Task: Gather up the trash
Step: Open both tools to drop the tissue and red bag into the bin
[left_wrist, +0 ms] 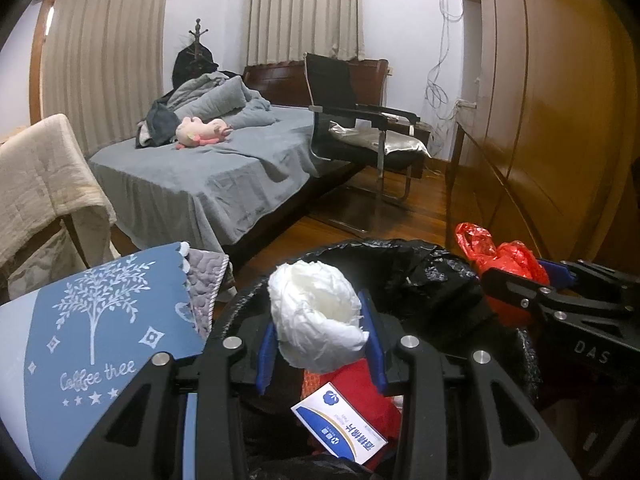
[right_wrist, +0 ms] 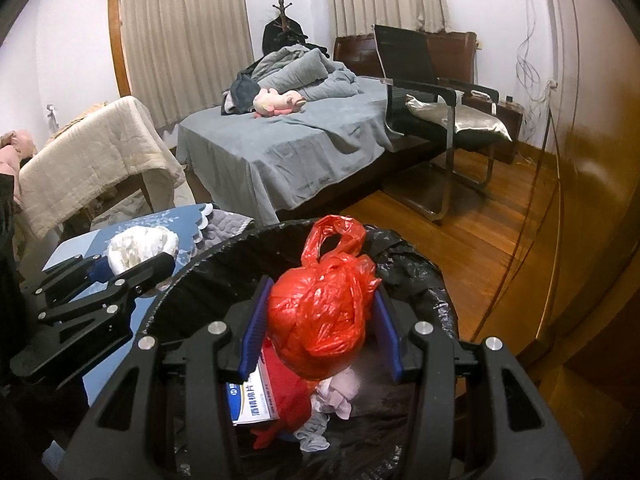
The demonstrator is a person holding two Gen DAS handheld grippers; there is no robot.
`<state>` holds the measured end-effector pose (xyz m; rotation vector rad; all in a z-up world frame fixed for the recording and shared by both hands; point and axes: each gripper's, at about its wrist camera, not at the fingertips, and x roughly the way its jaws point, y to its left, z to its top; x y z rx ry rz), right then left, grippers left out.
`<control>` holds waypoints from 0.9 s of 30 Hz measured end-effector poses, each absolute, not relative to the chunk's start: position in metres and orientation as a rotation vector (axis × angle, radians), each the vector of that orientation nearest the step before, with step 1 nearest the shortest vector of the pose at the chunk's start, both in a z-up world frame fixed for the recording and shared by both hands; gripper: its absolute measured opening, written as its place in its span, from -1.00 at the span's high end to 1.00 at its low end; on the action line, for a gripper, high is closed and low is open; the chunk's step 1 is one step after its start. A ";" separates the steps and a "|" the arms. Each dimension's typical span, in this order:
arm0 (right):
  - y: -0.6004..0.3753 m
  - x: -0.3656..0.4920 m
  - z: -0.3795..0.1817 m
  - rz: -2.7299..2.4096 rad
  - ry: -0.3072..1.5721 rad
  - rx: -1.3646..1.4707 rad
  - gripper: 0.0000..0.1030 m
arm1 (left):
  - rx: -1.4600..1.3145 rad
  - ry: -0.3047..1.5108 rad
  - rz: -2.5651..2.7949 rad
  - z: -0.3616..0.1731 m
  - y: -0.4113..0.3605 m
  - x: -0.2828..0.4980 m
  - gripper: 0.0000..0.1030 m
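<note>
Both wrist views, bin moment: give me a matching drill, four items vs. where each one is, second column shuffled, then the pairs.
Column 1
1. crumpled white plastic bag
2. knotted red plastic bag
3. white and blue cardboard box
4. pink plush toy

Column 2
A. lying on the grey bed
B. clamped in the right gripper
C. down inside the black-lined trash bin
D. clamped in the left gripper

Pairs: 1-D, 2-B, 3-C, 4-A
</note>
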<state>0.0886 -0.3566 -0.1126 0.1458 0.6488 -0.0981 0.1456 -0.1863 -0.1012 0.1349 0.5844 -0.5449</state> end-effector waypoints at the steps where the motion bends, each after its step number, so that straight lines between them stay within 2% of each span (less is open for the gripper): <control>1: -0.358 0.089 -0.114 -0.100 0.650 0.147 0.10 | 0.136 0.586 -0.548 -0.102 -0.187 0.146 0.28; 4: -0.359 0.092 -0.117 -0.105 0.658 0.140 0.01 | 0.132 0.594 -0.564 -0.104 -0.188 0.147 0.25; 6: -0.359 0.093 -0.118 -0.115 0.659 0.131 -0.12 | 0.130 0.607 -0.588 -0.105 -0.190 0.148 0.14; 8: -0.358 0.093 -0.120 -0.126 0.658 0.124 -0.31 | 0.122 0.606 -0.600 -0.105 -0.190 0.149 -0.21; 10: -0.358 0.093 -0.119 -0.141 0.650 0.112 -0.49 | 0.115 0.599 -0.602 -0.102 -0.187 0.148 -0.30; 18: -0.359 0.087 -0.116 -0.170 0.629 0.081 -0.85 | 0.117 0.580 -0.529 -0.089 -0.169 0.149 -0.65; 23: -0.356 0.081 -0.104 -0.137 0.627 0.114 -0.88 | 0.134 0.560 -0.471 -0.074 -0.153 0.142 -0.86; 27: -0.348 0.073 -0.086 -0.097 0.613 0.140 -0.89 | 0.134 0.551 -0.445 -0.061 -0.141 0.132 -0.88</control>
